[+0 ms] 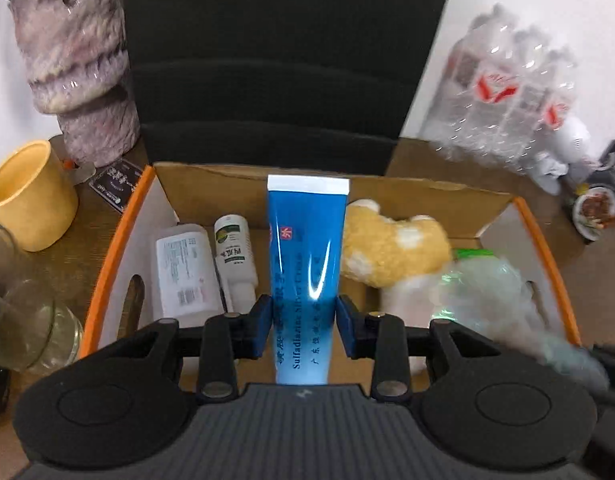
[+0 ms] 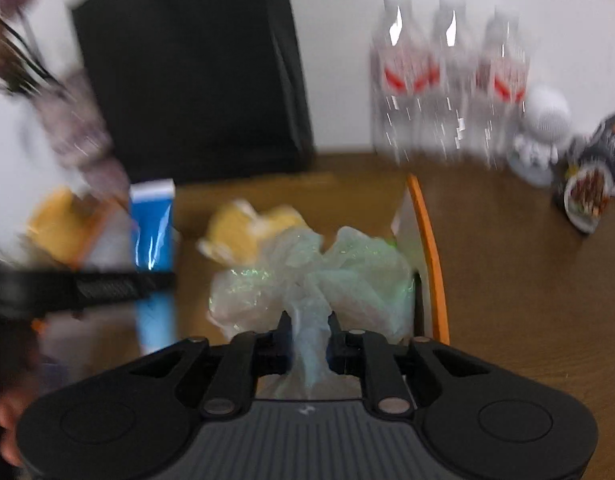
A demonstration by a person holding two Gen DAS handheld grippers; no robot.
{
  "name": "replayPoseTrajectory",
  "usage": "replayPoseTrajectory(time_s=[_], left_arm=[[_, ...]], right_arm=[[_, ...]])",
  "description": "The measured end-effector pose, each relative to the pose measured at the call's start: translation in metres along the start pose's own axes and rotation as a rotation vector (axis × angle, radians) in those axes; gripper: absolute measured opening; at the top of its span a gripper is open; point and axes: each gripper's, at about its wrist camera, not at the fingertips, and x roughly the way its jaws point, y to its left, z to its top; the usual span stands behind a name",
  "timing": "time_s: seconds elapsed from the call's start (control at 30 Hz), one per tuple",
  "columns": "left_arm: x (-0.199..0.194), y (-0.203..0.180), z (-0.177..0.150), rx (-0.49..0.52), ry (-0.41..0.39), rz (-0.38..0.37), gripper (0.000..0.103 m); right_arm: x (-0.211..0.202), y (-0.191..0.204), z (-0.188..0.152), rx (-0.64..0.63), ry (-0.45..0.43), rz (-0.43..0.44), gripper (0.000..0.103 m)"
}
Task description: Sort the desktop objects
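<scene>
My left gripper (image 1: 305, 312) is shut on a blue cream tube (image 1: 305, 240) and holds it upright over an orange-rimmed cardboard box (image 1: 107, 264). Inside the box lie two white bottles (image 1: 183, 268), a yellow plush toy (image 1: 391, 248) and a crumpled clear plastic bag (image 1: 487, 296). In the right wrist view, my right gripper (image 2: 309, 322) has the twisted neck of that plastic bag (image 2: 347, 272) between its fingers. The neck fills the gap, and the bag's bulk sits at the box's right end by the orange rim (image 2: 427, 240). The tube (image 2: 153, 228) shows at the left, blurred.
A yellow cup (image 1: 27, 196), a fuzzy mauve vase (image 1: 79, 68) and glass jars (image 1: 23, 320) stand left of the box. Behind it is a black panel (image 1: 275, 60). A wrapped pack of water bottles (image 1: 507, 92), a white figurine (image 2: 543, 128) and a snack packet (image 1: 599, 204) sit at the right.
</scene>
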Motion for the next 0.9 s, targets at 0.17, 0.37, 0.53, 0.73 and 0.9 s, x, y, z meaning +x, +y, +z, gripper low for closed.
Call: replayPoseTrajectory(time_s=[0.17, 0.37, 0.53, 0.73, 0.9], left_arm=[[-0.009, 0.007, -0.004, -0.001, -0.032, -0.020, 0.078], [-0.066, 0.014, -0.003, -0.003, -0.106, -0.031, 0.087], [-0.109, 0.012, -0.023, 0.038, -0.126, -0.034, 0.091], [-0.161, 0.016, -0.091, 0.074, -0.205, -0.081, 0.099], [-0.201, 0.025, -0.179, 0.043, -0.327, -0.081, 0.103]], right_arm=[[-0.006, -0.001, -0.007, 0.006, 0.069, 0.013, 0.060], [-0.062, -0.004, -0.002, 0.024, -0.053, 0.028, 0.081], [-0.100, 0.003, -0.004, 0.007, -0.095, 0.033, 0.081], [-0.147, 0.012, -0.048, -0.030, -0.172, 0.112, 0.086], [-0.186, 0.021, -0.142, -0.060, -0.300, 0.131, 0.087]])
